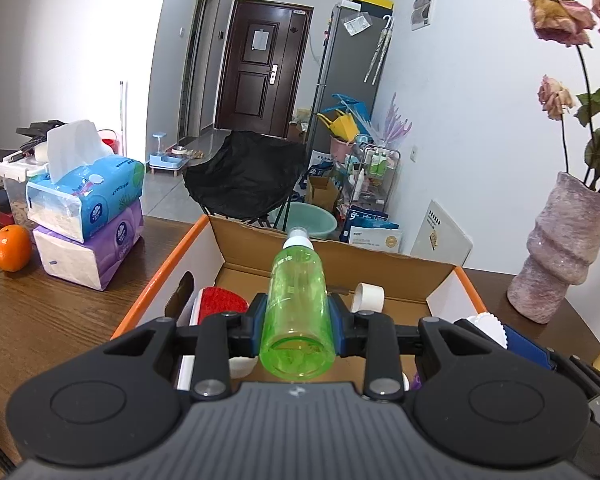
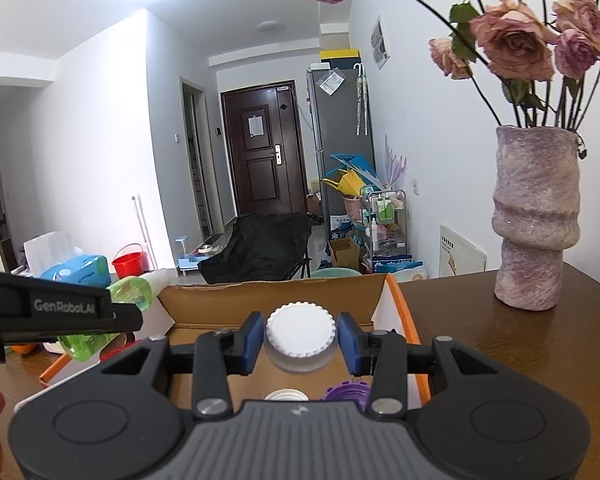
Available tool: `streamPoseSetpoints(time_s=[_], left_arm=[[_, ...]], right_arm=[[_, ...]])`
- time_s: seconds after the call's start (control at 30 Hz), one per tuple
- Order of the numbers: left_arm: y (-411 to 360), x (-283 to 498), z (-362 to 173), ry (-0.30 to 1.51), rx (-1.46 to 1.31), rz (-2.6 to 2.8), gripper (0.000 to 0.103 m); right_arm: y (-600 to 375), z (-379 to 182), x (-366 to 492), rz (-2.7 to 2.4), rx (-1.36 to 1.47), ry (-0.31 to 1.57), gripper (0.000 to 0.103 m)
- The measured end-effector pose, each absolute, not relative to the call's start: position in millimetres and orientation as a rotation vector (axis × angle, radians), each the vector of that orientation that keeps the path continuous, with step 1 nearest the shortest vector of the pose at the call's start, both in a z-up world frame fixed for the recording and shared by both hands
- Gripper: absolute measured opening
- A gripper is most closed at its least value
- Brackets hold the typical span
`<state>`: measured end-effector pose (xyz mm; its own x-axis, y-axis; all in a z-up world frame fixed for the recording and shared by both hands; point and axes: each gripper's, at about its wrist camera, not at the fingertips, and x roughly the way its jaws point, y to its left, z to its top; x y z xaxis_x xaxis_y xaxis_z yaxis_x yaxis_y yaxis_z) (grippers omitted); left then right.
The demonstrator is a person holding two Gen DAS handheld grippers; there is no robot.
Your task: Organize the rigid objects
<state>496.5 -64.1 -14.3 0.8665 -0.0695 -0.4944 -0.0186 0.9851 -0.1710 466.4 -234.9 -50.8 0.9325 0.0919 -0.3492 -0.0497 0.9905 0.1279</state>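
Observation:
My left gripper is shut on a green see-through spray bottle with a white nozzle, held level above an open cardboard box with orange edges. In the box lie a red-and-white item and a white cap. My right gripper is shut on a white ribbed-lid jar above the same box. A white lid and a purple lid lie below it. The left gripper with the green bottle shows at the left.
Two stacked tissue packs and an orange sit on the wooden table left of the box. A purple vase with dried roses stands at the right. A black chair is behind the table.

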Motion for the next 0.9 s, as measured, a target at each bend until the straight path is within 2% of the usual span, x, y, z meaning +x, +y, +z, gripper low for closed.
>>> streamPoseSetpoints(time_s=[0.9], left_arm=[[-69.0,542.7,-35.7,0.576,-0.132,0.030,0.032]], right_arm=[[-225.4,-65.0,519.6,0.066,0.052,0.510,0.040]])
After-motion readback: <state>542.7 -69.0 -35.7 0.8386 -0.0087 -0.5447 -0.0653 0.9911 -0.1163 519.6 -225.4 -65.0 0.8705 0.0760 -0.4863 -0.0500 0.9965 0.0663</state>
